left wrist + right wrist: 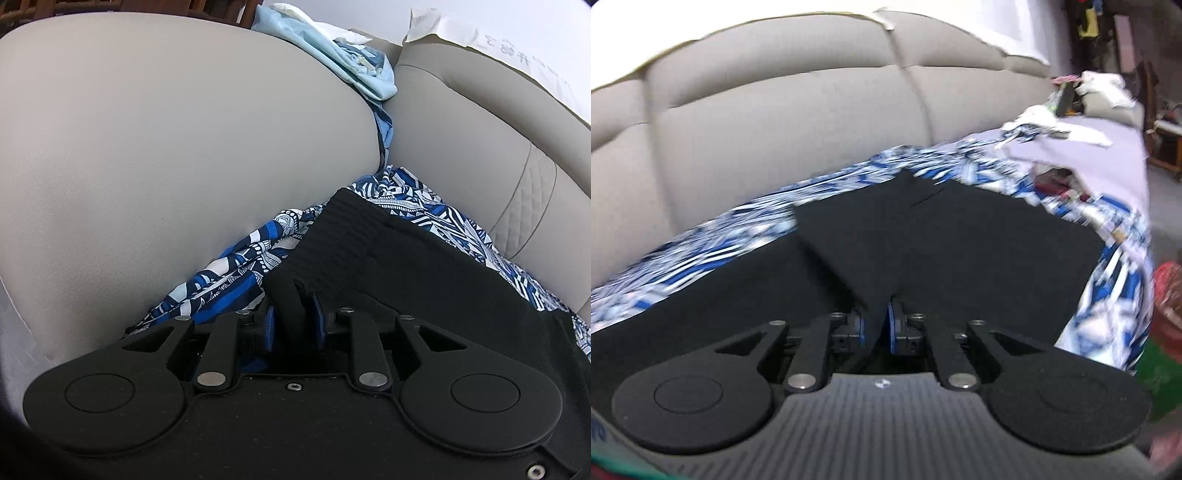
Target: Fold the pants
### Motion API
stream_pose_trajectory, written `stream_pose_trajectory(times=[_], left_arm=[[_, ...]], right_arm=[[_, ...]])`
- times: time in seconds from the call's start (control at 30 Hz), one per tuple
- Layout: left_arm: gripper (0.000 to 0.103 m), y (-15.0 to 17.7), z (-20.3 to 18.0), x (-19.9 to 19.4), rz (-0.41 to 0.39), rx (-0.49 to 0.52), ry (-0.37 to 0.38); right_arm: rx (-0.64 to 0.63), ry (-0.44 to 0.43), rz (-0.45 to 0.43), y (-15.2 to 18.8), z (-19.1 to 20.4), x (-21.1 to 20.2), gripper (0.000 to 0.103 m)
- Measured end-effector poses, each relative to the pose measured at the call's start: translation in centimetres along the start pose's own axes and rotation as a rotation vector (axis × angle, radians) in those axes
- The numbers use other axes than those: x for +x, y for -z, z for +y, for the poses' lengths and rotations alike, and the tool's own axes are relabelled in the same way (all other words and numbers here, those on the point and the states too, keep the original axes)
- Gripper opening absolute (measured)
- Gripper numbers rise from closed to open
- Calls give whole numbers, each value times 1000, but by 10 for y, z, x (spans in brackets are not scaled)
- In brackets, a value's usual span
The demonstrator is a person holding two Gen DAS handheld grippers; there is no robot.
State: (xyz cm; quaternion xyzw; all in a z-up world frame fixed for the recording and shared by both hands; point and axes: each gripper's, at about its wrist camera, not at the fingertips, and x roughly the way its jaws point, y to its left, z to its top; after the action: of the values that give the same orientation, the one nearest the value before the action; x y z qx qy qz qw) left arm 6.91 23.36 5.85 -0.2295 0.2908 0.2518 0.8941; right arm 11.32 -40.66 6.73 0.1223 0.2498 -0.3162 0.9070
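A grey sofa [147, 129] with padded cushions fills most of both views, and a blue, white and black patterned cloth [229, 266] is spread over its seat. On that cloth lies the one pair of black pants [406, 266], plain dark fabric with a ribbed elastic waistband that shows in the left wrist view at the end nearest that gripper. In the left view the pants run as a long band from the waistband near the middle of the picture down toward the lower right edge; in the right wrist view, which is blurred, the pants [960, 240] spread wide across the patterned cloth [701, 251], with one folded flap rising toward the sofa [775, 129] back. Which way the legs end cannot be told. A light blue garment [351, 70] lies bunched in the gap between two sofa cushions, well apart from the pants. There are two grippers. The left gripper [293, 314] has its jaws narrow, and a fold of the waistband sits pinched between the blue pads. The right gripper [876, 325] also stands narrow, with a strip of the black fabric between its blue-edged fingers.
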Motion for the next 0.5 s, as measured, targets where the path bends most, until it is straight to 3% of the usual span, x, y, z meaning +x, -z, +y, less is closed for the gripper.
stream_pose_trajectory(times=[0.07,0.37,0.4,0.5], left_arm=[[23,0,-1,0,-4,4,-4],[24,1,4,1,-8,-36,4],[24,1,3,1,-10,-32,3],[24,2,3,1,-15,-27,0]], right_arm=[[14,57,2,-12,-19,15,32],[142,108,11,-36,-102,40,29],[178,114,16,-37,-111,42,21],[245,118,11,-41,-129,46,12]])
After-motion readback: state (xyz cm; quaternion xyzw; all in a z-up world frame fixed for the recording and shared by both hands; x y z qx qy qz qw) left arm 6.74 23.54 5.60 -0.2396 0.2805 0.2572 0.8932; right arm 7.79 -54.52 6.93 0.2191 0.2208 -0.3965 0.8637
